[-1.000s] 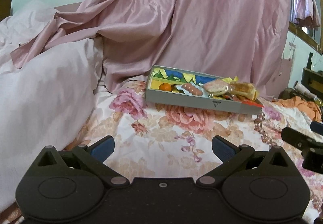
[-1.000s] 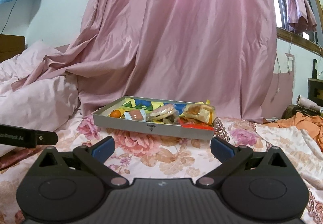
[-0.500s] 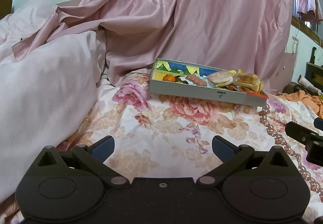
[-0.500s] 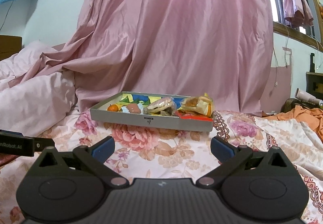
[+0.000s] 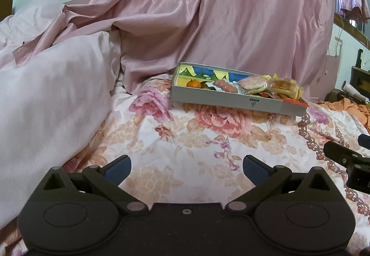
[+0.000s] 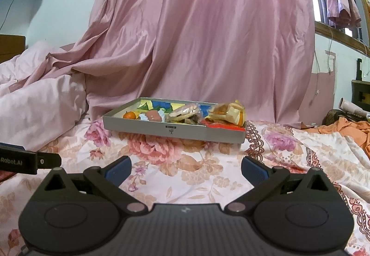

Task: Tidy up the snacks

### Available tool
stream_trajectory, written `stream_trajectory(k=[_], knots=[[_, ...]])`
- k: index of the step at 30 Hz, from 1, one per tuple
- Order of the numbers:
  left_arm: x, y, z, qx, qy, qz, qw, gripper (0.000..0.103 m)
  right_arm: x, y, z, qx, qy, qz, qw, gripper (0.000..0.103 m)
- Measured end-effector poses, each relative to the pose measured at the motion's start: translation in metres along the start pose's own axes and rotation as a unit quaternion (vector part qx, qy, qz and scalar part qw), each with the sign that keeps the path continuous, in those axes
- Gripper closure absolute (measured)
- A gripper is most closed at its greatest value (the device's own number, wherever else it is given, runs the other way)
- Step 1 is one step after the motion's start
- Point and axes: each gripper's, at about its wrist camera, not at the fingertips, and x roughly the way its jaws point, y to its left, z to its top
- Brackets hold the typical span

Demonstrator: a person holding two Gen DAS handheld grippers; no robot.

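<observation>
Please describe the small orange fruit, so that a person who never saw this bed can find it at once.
On the flowered bedsheet, before the pink curtain, lies a shallow grey tray of snacks. The orange fruit sits at its left end. It alone is round, bare and unwrapped.

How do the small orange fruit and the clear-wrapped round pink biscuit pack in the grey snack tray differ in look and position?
The small round orange fruit sits bare at the left end of the shallow grey tray; the clear-wrapped round pink biscuit pack lies nearer the middle. The fruit is smaller and sits low behind the tray's wall, while the pack is flatter, wider and rises above the rim. Both rest inside the tray, untouched by either gripper.
</observation>
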Motion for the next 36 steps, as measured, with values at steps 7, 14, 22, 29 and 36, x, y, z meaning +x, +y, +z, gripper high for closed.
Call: stream_trajectory(k=[7, 14, 22, 29, 36], knots=[[0.0003, 0.0001, 0.0001, 0.000, 0.000, 0.001, 1.0000, 0.001, 0.0016, 0.0019, -0.0004, -0.003, 0.004, -0.001, 1.000, 0.000], [0.0006, 0.0006, -0.0011, 0.000, 0.001, 0.001, 1.0000, 0.001, 0.0015, 0.0024, -0.0003, -0.002, 0.003, -0.001, 1.000, 0.000], [0.0010, 0.0006, -0.0019, 0.000, 0.004, 0.002, 1.0000, 0.001, 0.0016, 0.0030, -0.0004, -0.002, 0.004, -0.001, 1.000, 0.000], [0.0010, 0.0005, -0.0021, 0.000, 0.004, 0.002, 1.0000, 0.001, 0.0014, 0.0038, -0.0009, -0.003, 0.004, -0.001, 1.000, 0.000], [0.0010, 0.0005, -0.0021, 0.000, 0.004, 0.003, 1.0000, 0.001, 0.0015, 0.0040, -0.0008, -0.003, 0.004, -0.001, 1.000, 0.000]])
